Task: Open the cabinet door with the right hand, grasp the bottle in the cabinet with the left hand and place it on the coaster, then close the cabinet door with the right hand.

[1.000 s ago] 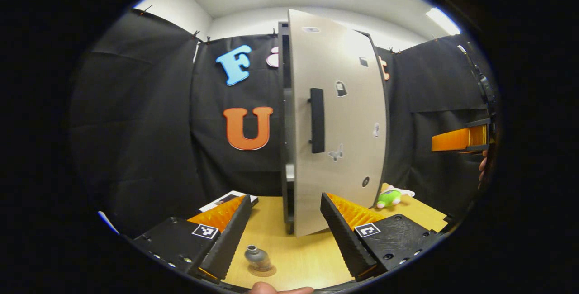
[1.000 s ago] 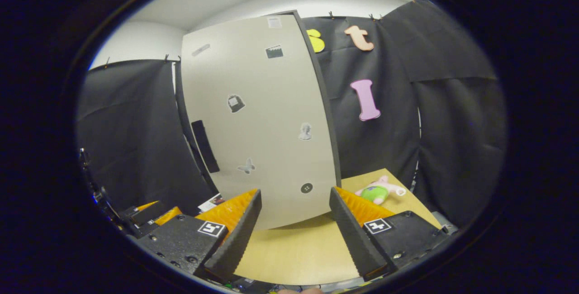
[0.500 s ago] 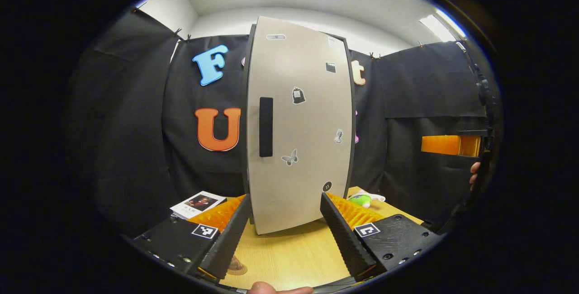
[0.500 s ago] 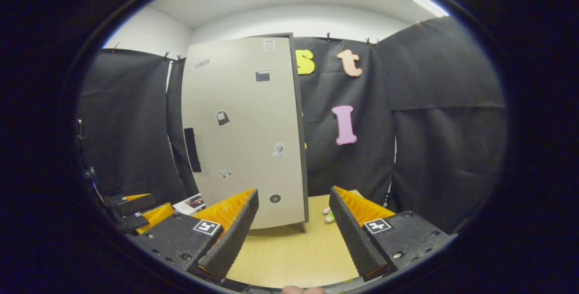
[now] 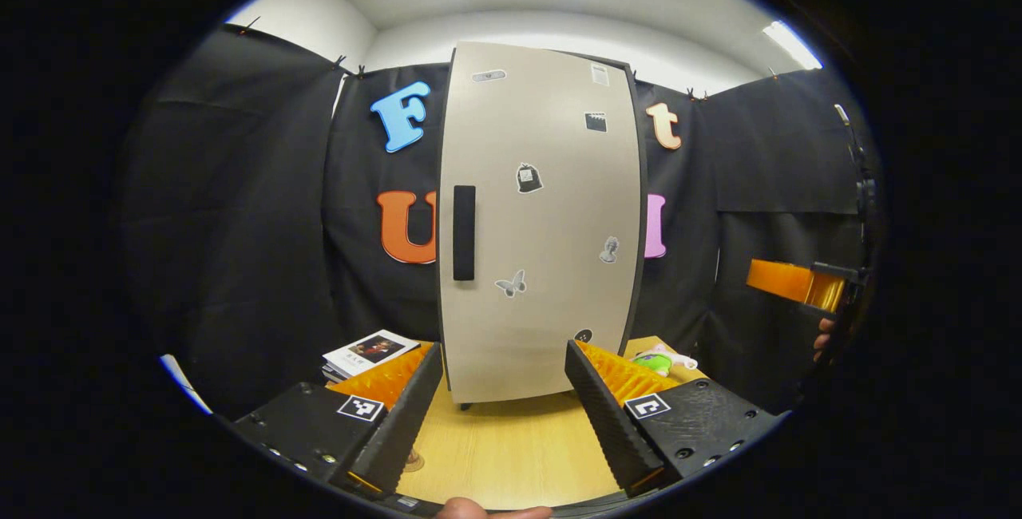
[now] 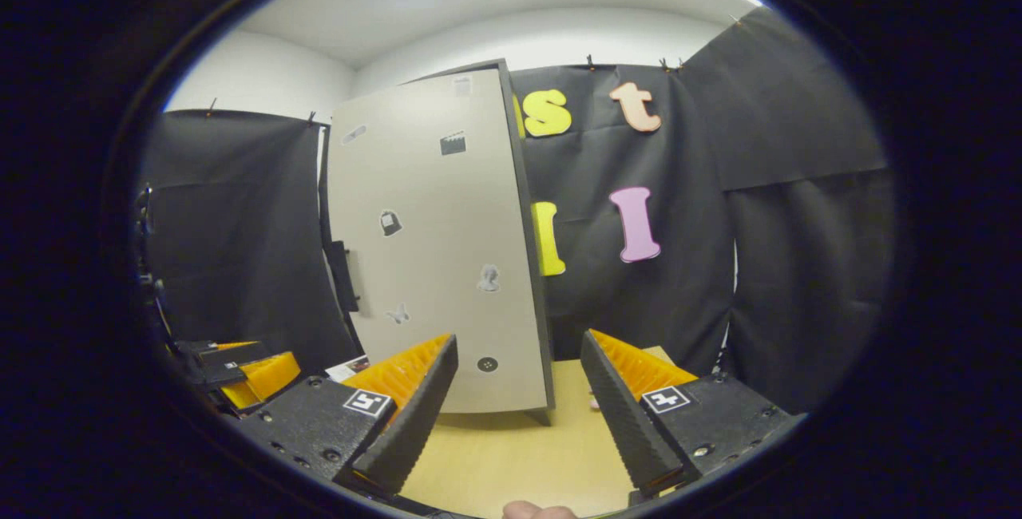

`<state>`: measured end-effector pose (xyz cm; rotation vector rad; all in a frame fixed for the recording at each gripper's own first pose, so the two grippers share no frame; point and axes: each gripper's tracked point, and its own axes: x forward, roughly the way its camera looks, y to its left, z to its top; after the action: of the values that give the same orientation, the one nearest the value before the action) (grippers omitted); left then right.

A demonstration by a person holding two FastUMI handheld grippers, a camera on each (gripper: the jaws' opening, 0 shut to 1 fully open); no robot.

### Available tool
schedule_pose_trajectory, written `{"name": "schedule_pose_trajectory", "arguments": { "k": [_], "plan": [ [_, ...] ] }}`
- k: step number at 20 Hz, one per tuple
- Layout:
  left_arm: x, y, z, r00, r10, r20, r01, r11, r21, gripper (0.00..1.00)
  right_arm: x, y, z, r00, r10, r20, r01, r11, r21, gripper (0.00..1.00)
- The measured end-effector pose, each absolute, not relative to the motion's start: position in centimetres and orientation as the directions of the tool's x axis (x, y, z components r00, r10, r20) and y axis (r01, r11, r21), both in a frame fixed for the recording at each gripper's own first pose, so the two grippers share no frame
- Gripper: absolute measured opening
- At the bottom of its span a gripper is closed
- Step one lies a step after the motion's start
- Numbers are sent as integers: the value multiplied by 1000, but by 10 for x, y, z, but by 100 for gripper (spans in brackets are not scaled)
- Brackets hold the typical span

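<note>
The cabinet door [image 5: 543,215] sits flush against the cabinet, its black handle [image 5: 464,232] on the door's left edge. Judged from this, the closing step is complete or nearly so; to finish it well, confirm the door is seated along its full height and withdraw both tools straight back, clear of the handle.

The left gripper [image 5: 503,407] is released, its fingers spread and holding nothing, in front of the door's lower edge. The right gripper [image 6: 519,403] is likewise spread and empty, in front of the door's right corner.

The cabinet interior is hidden behind the door. The coaster [image 5: 413,463] is a sliver on the table [image 5: 503,455] below the door, beside the left gripper's finger; the bottle probably stands there, but it is hidden.

A booklet [image 5: 369,351] lies left of the door, a plush toy [image 5: 659,361] right.
</note>
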<state>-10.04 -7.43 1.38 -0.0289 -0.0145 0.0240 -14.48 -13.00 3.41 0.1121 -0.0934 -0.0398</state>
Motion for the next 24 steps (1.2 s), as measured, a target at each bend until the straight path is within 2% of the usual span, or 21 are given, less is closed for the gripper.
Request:
{"name": "schedule_pose_trajectory", "arguments": {
  "k": [4,6,9,12,13,14,15,16,17,19,20,21,24],
  "plan": [
    [-97,-90,21,998,59,23,-59,998,-4,94,-121,-151,15,999,-18,29,14,989,147,95],
    [-93,-95,15,999,43,11,-43,999,7,94,-112,-152,6,1000,-20,-5,20,986,164,99],
    [-87,-93,5,1000,22,-9,-22,1000,17,94,-108,-151,18,998,-51,24,46,983,176,99],
    [-83,-82,13,1000,15,25,-15,1000,5,94,-107,-138,31,995,-71,68,59,985,161,99],
    [-83,-76,13,1000,14,25,-14,1000,-1,94,-107,-131,31,995,-74,74,62,985,159,94],
    [-83,-72,11,1000,4,17,-4,1000,-7,94,-106,-124,30,994,-74,76,61,985,162,99],
    [-82,-69,5,1000,-12,-4,12,1000,-14,94,-105,-116,30,995,-69,75,55,984,167,95],
    [-84,-63,2,1000,-10,-16,10,1000,-18,94,-102,-108,28,996,-62,70,49,984,173,95],
    [-87,-54,2,1000,0,-20,0,1000,-23,94,-101,-101,27,996,-53,65,41,984,175,99],
    [-87,-40,-2,1000,10,-14,-10,1000,-29,94,-99,-90,27,997,-38,61,27,984,175,99],
    [-90,-34,-2,1000,22,-9,-22,999,-28,94,-97,-87,28,997,-37,62,26,984,174,95],
    [-93,-31,-1,1000,25,-4,-26,999,-28,94,-97,-85,28,997,-37,62,26,984,175,99],
    [-99,-30,1,1000,13,7,-13,999,-43,93,-94,-79,27,998,-29,51,20,983,180,99]
  ]
}}
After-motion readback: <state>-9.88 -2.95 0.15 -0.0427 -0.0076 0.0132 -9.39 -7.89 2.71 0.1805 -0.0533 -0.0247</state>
